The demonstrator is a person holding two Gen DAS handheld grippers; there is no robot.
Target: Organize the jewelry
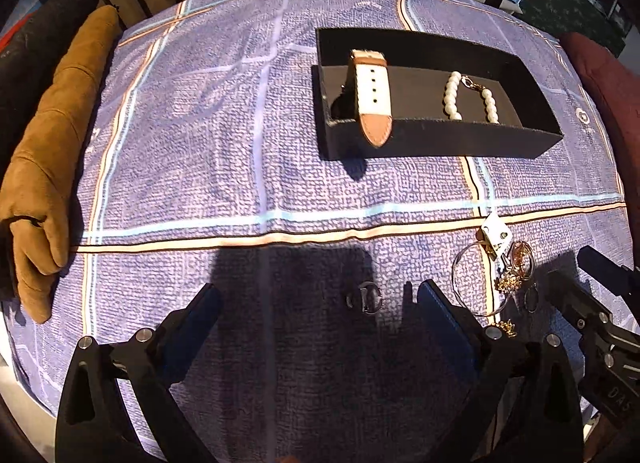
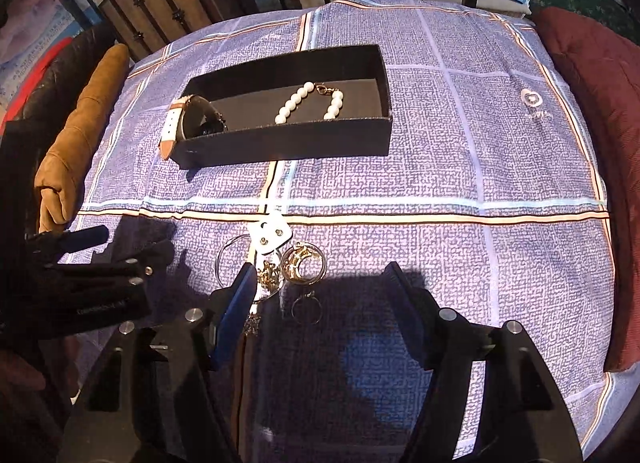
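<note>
A: Where is the jewelry?

B: A black tray [image 1: 440,139] sits on the blue plaid cloth [image 1: 240,143] at twelve o'clock. Inside it, a white-strapped watch [image 1: 372,95] lies at the nine o'clock end, its strap tip over the rim; a pearl bracelet [image 1: 472,97] lies toward three o'clock. Nearer, a loose pile of gold rings and hoops [image 2: 298,267] rests on the cloth beside a small white card [image 2: 270,233].

A: And the tools?

B: The left tool [image 1: 320,303] has its jaws apart, around a small ring [image 1: 366,297]. The right tool [image 2: 324,283] has its jaws apart too, at the pile, gripping nothing.
</note>
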